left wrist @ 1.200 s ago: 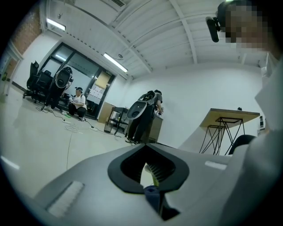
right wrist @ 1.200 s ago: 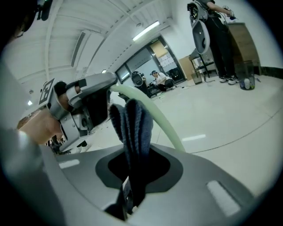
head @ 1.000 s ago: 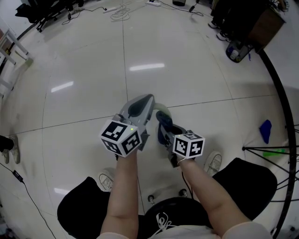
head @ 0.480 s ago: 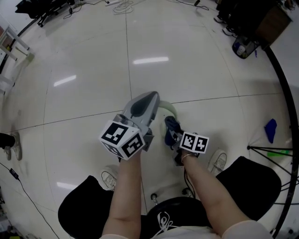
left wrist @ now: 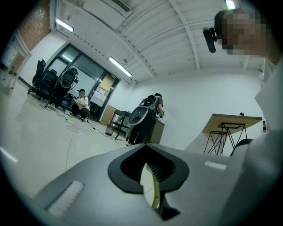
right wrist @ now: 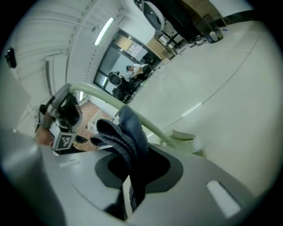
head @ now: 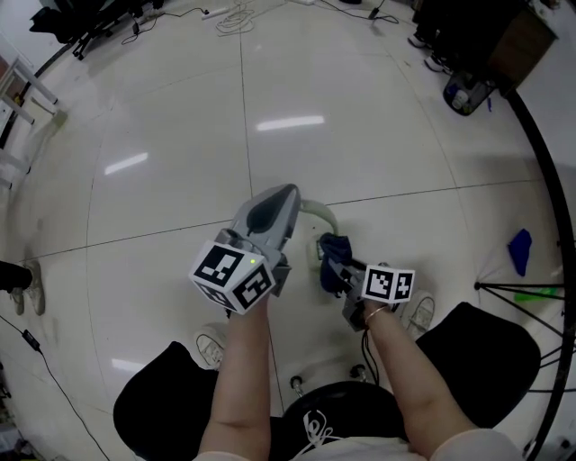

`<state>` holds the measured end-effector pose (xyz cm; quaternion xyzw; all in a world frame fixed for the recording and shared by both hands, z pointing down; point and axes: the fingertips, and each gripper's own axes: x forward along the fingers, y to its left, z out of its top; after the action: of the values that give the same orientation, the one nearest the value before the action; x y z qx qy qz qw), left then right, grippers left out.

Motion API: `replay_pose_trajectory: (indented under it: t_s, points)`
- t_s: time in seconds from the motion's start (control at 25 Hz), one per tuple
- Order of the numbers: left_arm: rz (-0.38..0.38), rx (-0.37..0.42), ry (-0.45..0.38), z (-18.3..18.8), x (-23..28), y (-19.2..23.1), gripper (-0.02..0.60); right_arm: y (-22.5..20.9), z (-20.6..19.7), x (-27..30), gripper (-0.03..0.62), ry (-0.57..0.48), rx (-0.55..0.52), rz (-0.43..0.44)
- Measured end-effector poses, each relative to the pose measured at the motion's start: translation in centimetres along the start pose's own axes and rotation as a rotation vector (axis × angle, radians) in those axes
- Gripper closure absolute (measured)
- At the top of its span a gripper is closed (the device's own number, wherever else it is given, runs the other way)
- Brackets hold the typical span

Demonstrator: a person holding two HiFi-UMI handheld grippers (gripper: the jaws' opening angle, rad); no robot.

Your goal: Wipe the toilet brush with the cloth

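Note:
A pale green toilet brush handle point(head: 319, 212) curves out from under my left gripper point(head: 284, 200), which is shut on it; in the left gripper view a thin green strip of the handle point(left wrist: 155, 192) sits pinched between the jaws of the left gripper point(left wrist: 152, 178). My right gripper point(head: 337, 270) is shut on a dark blue cloth point(head: 335, 257) that lies against the handle. In the right gripper view the cloth point(right wrist: 129, 134) bunches out of the right gripper point(right wrist: 129, 187) and drapes over the handle point(right wrist: 146, 126). The brush head point(right wrist: 191, 145), with white bristles, points toward the floor.
The person's knees and shoes point(head: 413, 313) sit just below the grippers, above a chair base point(head: 322, 383). A blue item point(head: 517, 251) and black stand legs point(head: 517, 290) lie at the right. Cables point(head: 236, 14) and dark equipment point(head: 466, 94) edge the far floor.
The right gripper with the cloth has slid down and to the right along the handle, toward the person. The left gripper has stayed nearly still, holding the handle.

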<state>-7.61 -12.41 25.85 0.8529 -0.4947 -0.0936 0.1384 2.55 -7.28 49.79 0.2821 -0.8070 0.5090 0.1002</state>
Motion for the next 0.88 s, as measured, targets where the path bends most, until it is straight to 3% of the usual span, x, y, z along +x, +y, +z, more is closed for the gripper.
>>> replay_pose_trajectory:
  t_s: [0.16, 0.32, 0.44, 0.56, 0.68, 0.76, 0.88]
  points:
    - [0.020, 0.010, -0.020, 0.8, -1.0, -0.3, 0.575, 5.1, 3.3, -4.7, 0.531, -0.071, -0.157, 0.106]
    - [0.038, 0.006, -0.072, 2.7, -2.1, -1.7, 0.575, 8.8, 10.1, -10.7, 0.531, -0.298, -0.219, 0.127]
    - [0.073, 0.006, -0.130, 4.3, -3.1, -2.4, 0.575, 10.5, 14.6, -13.9, 0.531, -0.406, -0.381, 0.026]
    - [0.163, 0.032, -0.188, 5.6, -4.9, -3.0, 0.575, 12.6, 18.2, -16.9, 0.531, -0.487, -0.657, -0.157]
    - [0.255, 0.100, -0.183, 5.0, -6.6, -3.8, 0.575, 13.8, 19.0, -18.6, 0.531, -0.499, -0.901, -0.285]
    - [0.313, 0.142, -0.153, 3.4, -7.7, -4.0, 0.575, 13.1, 18.2, -19.1, 0.531, -0.511, -0.918, -0.311]
    - [0.344, 0.176, -0.093, 1.3, -8.2, -4.1, 0.575, 11.4, 17.0, -18.8, 0.531, -0.530, -0.822, -0.311]
